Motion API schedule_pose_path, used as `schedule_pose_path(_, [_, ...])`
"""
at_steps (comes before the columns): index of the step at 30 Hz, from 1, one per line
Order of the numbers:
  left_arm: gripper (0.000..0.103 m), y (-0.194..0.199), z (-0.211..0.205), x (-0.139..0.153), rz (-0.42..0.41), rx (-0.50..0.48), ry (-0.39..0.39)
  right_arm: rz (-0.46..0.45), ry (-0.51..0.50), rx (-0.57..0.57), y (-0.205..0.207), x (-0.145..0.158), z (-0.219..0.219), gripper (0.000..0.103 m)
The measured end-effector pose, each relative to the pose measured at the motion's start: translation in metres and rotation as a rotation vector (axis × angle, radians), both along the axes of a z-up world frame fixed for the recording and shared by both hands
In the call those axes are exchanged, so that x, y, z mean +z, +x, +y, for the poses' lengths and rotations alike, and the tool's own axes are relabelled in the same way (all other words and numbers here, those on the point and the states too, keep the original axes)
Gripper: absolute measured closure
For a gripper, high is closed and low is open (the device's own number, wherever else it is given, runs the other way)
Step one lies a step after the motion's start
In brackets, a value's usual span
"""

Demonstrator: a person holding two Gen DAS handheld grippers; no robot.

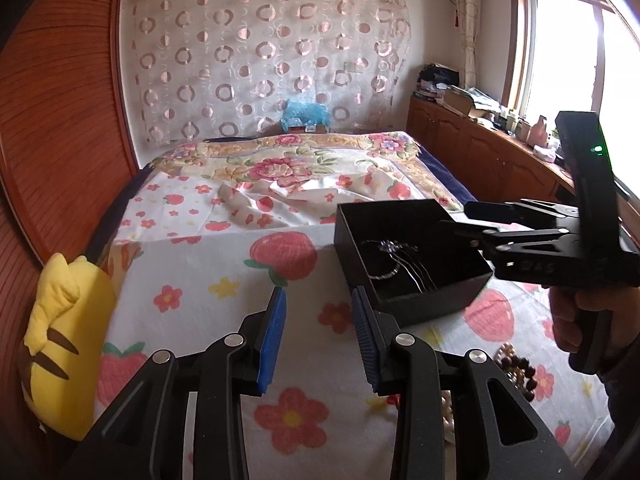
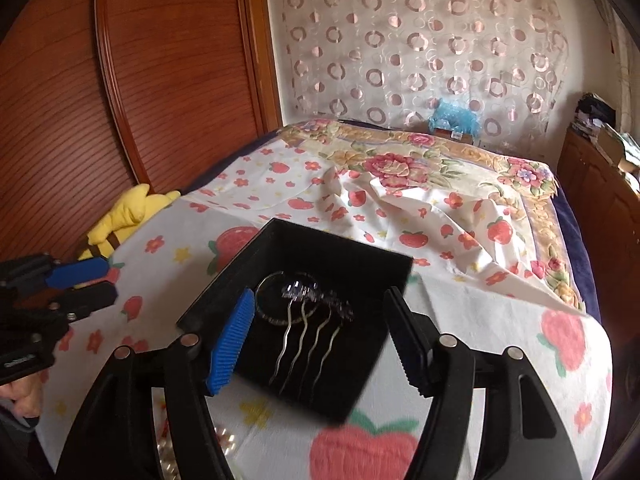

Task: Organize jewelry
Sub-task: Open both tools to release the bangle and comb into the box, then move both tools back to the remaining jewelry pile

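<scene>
An open black box (image 1: pixel 460 296) (image 2: pixel 224 280) sits on the strawberry-print cloth (image 1: pixel 208 264). Inside it lie a silver hair comb (image 2: pixel 308 340) with wavy prongs and a thin bracelet (image 2: pixel 264 288), which the left wrist view shows as a jewelled tangle (image 1: pixel 394 258). My right gripper (image 2: pixel 320 294) hovers open over the box, its pads on either side of the comb and touching nothing; in the left wrist view this right gripper (image 1: pixel 460 220) reaches in from the right above the box. My left gripper (image 1: pixel 318 292) stands open over bare cloth just left of the box, and the right wrist view shows the left gripper (image 2: pixel 110 282) at the far left.
A yellow plush toy (image 1: pixel 68 344) lies at the cloth's left edge. Brown beads (image 1: pixel 516 364) and pearls (image 2: pixel 226 442) lie near the front edge. Behind is a bed with a floral blanket (image 1: pixel 280 160). A wooden wardrobe (image 2: pixel 160 80) stands on the left, a cluttered cabinet (image 1: pixel 480 144) on the right.
</scene>
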State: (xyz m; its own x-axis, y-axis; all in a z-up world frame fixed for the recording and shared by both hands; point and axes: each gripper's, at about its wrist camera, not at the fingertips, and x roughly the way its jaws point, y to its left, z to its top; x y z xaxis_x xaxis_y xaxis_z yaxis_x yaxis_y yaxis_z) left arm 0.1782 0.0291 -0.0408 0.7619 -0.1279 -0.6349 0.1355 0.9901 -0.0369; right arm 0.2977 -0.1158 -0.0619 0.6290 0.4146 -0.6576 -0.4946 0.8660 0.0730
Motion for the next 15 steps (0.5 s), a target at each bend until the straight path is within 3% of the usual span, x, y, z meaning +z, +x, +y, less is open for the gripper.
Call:
schedule_pose_path(11, [0.068, -0.033, -0.018, -0.001, -0.004, -0.027, -0.009, 0.002, -0.015, -0.037, -0.057, -0.003, -0.035, 0.034])
schedule_pose_path(15, [0.066, -0.043, -0.026, -0.005, -0.003, -0.042, -0.017, 0.018, -0.017, -0.057, -0.071, -0.011, -0.049, 0.041])
